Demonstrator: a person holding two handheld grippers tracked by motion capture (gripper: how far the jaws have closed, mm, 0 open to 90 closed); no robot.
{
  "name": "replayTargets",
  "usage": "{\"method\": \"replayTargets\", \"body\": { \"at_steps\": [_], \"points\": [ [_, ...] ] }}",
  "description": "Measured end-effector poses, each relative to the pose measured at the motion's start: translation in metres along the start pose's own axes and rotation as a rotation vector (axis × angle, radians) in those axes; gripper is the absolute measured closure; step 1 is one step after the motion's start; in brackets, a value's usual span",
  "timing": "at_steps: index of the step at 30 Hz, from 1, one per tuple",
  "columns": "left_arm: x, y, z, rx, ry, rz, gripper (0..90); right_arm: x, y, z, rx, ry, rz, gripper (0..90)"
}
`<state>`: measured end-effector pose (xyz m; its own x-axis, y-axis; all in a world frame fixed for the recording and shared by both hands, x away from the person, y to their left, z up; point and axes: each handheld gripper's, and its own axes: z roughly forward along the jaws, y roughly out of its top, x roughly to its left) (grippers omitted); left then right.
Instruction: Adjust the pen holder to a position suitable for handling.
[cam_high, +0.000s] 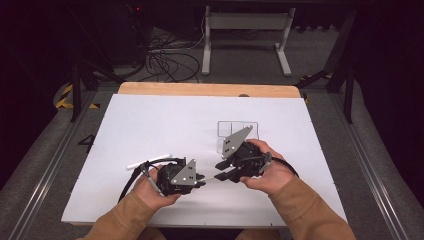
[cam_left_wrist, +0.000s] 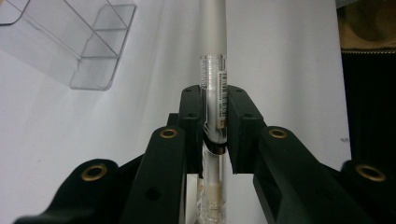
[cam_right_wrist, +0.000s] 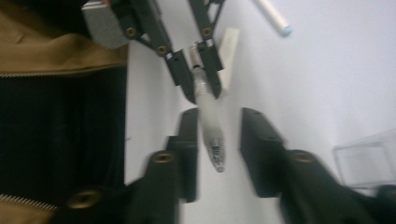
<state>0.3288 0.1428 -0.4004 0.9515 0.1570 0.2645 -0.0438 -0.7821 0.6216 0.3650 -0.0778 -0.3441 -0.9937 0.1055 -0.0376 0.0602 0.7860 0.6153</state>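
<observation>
Your left tongs (cam_left_wrist: 215, 135) clenched the pen (cam_left_wrist: 215, 70) near the table's (cam_high: 150, 120) front edge; your right tongs (cam_right_wrist: 217, 144) stood released around it, apart.

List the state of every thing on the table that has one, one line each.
pen: capped, clamped in the left gripper, pointing between the right gripper's jaws
left gripper: shut on the pen
right gripper: open, jaws apart either side of the pen, not pressing on it
clear organizer: empty as far as visible, lying on the white table
white stick: lying loose on the table
</observation>
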Motion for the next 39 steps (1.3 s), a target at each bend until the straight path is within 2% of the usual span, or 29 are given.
{"method": "replayTargets", "body": {
  "at_steps": [1, 2, 3, 8, 11, 12, 13, 14, 24, 36, 39],
  "points": [
    [0.001, 0.0, -0.001, 0.002, -0.001, -0.009, 78.3, 0.0, -0.004, -0.004, -0.056, -0.032, 0.023, 50.4],
    [0.002, -0.001, -0.002, -0.002, 0.002, -0.014, 78.3, 0.0, -0.004, -0.004, -0.056, -0.032, 0.023, 50.4],
    [0.003, -0.001, -0.004, 0.0, 0.004, -0.019, 78.3, 0.0, -0.006, -0.006, -0.086, -0.05, 0.015, 48.4],
    [0.01, 0.0, -0.01, -0.041, 0.005, -0.036, 78.3, 0.003, -0.017, -0.014, -0.199, -0.126, 0.057, 35.8],
    [0.015, 0.0, -0.015, -0.065, 0.006, -0.058, 78.3, 0.004, -0.024, -0.017, -0.25, -0.153, 0.08, 33.1],
    [0.017, 0.0, -0.016, -0.073, 0.004, -0.065, 78.3, 0.004, -0.029, -0.018, -0.26, -0.179, 0.092, 33.7],
    [0.019, 0.001, -0.018, -0.087, 0.005, -0.067, 78.3, 0.004, -0.029, -0.018, -0.26, -0.179, 0.092, 35.3],
    [0.021, 0.001, -0.02, -0.099, 0.004, -0.075, 78.3, 0.003, -0.034, -0.019, -0.284, -0.181, 0.118, 36.5],
    [0.04, 0.008, -0.031, -0.228, -0.006, -0.161, 78.2, 0.003, -0.057, -0.02, -0.35, -0.236, 0.178, 34.1],
    [0.064, 0.014, -0.033, -0.378, 0.022, -0.275, 78.1, 0.003, -0.078, -0.017, -0.391, -0.246, 0.226, 33.9],
    [0.07, 0.017, -0.034, -0.41, 0.016, -0.293, 78.1, 0.003, -0.081, -0.017, -0.398, -0.253, 0.234, 33.7]
  ]
}}
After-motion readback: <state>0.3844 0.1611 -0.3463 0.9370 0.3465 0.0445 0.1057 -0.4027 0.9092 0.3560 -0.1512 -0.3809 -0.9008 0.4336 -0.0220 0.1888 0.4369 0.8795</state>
